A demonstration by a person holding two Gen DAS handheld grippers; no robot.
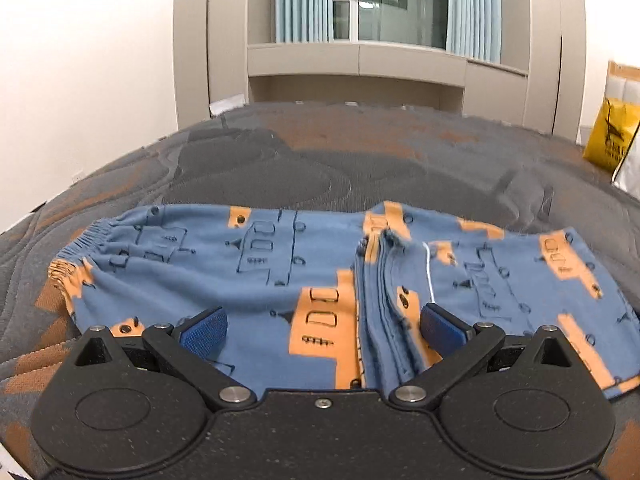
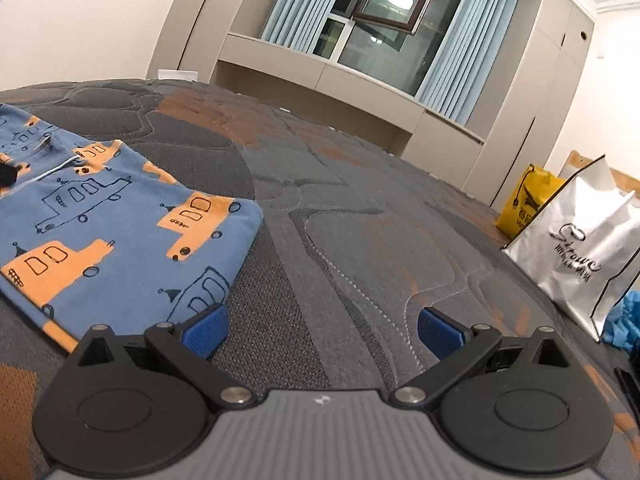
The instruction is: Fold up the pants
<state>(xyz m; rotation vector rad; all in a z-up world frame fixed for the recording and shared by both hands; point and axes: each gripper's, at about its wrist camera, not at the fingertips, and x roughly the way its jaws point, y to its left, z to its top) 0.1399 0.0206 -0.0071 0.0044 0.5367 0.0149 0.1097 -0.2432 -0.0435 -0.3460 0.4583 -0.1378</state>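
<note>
Blue pants (image 1: 248, 272) with orange and outlined car prints lie folded on the grey-and-orange quilted bed (image 1: 320, 152). The elastic waistband is at the left and stacked leg edges run down the middle. My left gripper (image 1: 322, 330) is open just above the near edge of the pants, its blue pads on either side of the stacked edges. In the right wrist view the pants (image 2: 100, 216) lie at the left. My right gripper (image 2: 320, 330) is open and empty over bare bed (image 2: 360, 220), just right of the pants' corner.
A silver shopping bag (image 2: 580, 248) and a yellow bag (image 2: 524, 204) stand at the bed's right side; the yellow bag also shows in the left wrist view (image 1: 610, 136). Cabinets and a curtained window (image 1: 384, 4) are beyond the bed's far edge. A white wall is at the left.
</note>
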